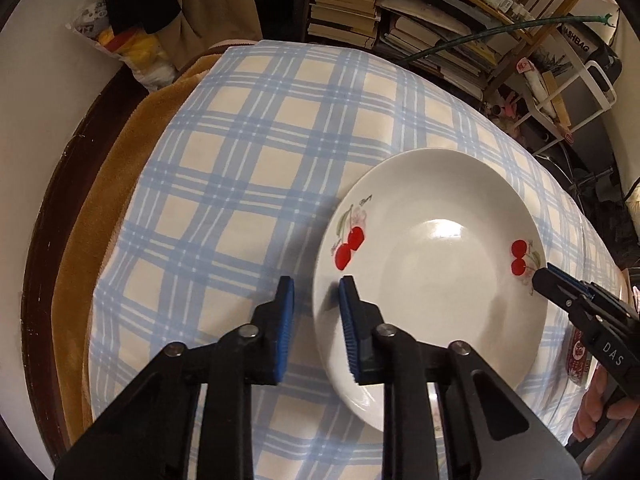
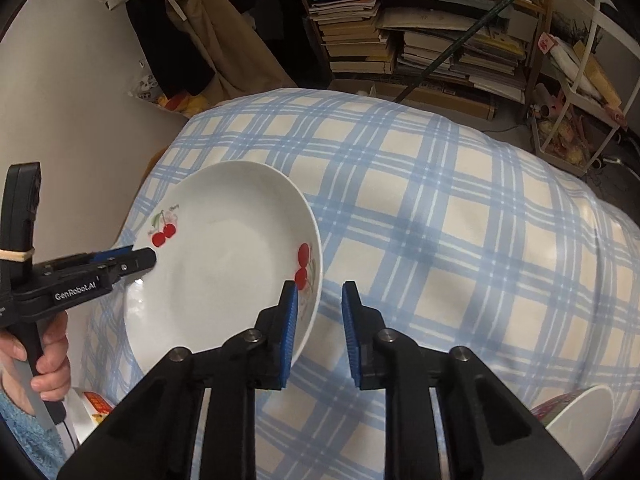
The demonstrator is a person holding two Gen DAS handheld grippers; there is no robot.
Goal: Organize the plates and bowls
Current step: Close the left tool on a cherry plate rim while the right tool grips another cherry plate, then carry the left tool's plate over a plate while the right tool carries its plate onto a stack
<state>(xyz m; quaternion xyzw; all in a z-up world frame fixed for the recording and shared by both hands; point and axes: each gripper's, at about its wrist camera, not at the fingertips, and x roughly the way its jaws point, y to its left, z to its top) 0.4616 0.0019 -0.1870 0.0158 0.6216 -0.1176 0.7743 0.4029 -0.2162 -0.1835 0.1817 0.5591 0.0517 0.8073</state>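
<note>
A white plate with red cherry prints is over the blue checked tablecloth; it also shows in the right wrist view. My left gripper is open and straddles the plate's left rim, one finger outside and one over the plate. My right gripper is open and straddles the plate's right rim the same way. Each gripper shows in the other's view: the right one, the left one. A white bowl sits at the lower right of the right wrist view.
Shelves of stacked books and a white wire rack stand beyond the table's far edge. A brown blanket hangs off the table's left side. A patterned dish lies under the plate's near left.
</note>
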